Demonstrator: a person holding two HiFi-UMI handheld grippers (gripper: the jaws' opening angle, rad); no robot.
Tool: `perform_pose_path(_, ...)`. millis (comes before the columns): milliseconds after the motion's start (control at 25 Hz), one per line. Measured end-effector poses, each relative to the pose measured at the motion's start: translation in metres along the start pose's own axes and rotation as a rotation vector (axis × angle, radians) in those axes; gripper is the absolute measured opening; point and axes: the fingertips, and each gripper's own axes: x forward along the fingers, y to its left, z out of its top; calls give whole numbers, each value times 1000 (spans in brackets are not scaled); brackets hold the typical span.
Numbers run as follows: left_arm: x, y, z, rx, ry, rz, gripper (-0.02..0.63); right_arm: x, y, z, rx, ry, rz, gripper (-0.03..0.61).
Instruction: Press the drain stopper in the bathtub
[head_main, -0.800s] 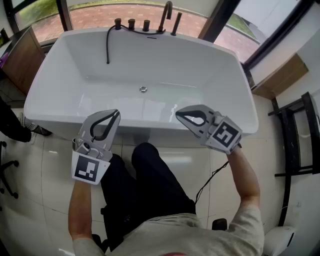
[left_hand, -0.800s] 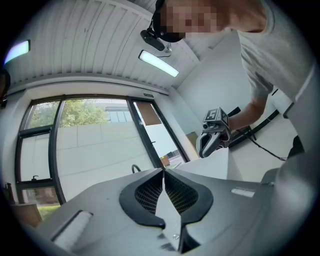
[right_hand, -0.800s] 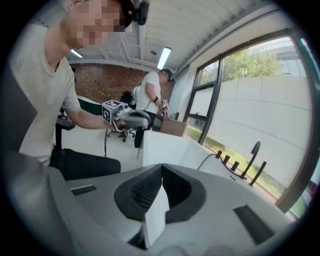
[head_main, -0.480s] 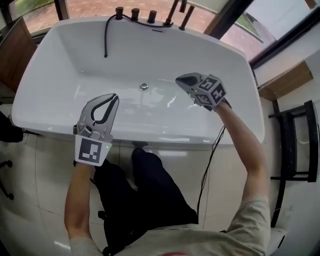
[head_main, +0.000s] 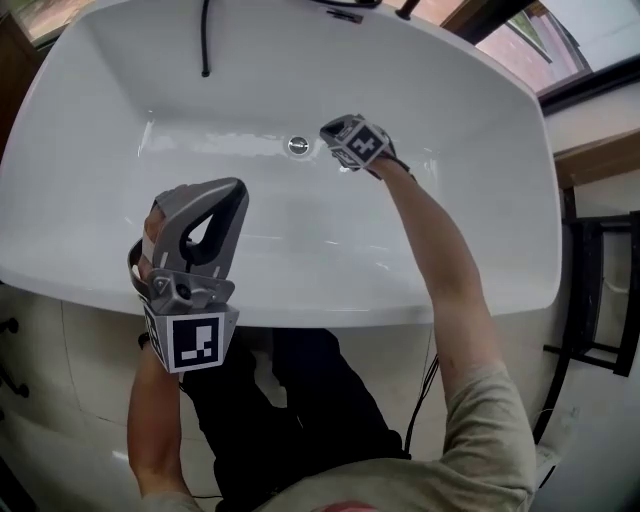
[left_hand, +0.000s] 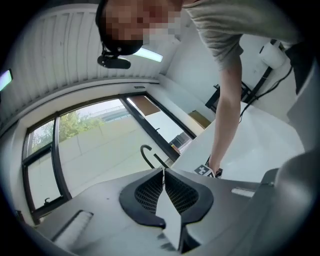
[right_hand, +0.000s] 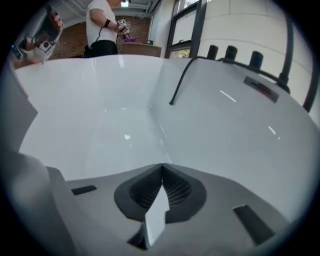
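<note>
The round chrome drain stopper (head_main: 297, 145) sits on the floor of the white bathtub (head_main: 90, 250), toward its far side. My right gripper (head_main: 327, 131) is deep inside the tub, jaws shut on nothing, its tip just right of the stopper; I cannot tell if they touch. In the right gripper view the shut jaws (right_hand: 161, 166) face the tub's white wall and the stopper is out of sight. My left gripper (head_main: 238, 187) hangs over the near rim, shut and empty, and in its own view (left_hand: 163, 170) it points up at the windows.
A black shower hose (head_main: 205, 40) (right_hand: 181, 82) hangs down the tub's far wall below the black tap fittings (right_hand: 230, 52). A second person (right_hand: 101, 30) stands beyond the tub. A black rack (head_main: 600, 290) stands on the right.
My right gripper has gone forward and down into the tub, ending beside the drain stopper. The head has leaned over the tub. My left gripper stays near the front rim.
</note>
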Motion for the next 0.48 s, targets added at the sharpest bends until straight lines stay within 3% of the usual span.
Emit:
perform_pose_path(120,6,0,2,52,-25,3,5,51,8,-6,-41,2,16,0)
perform_pose_path(280,10,-2,-10,50,50,5,5,110,12,-42,-43,49,-11,0)
perform_pose_path(480,10,-6,-13,102,60,4,5,177,20,-71,-68,102,-12,2)
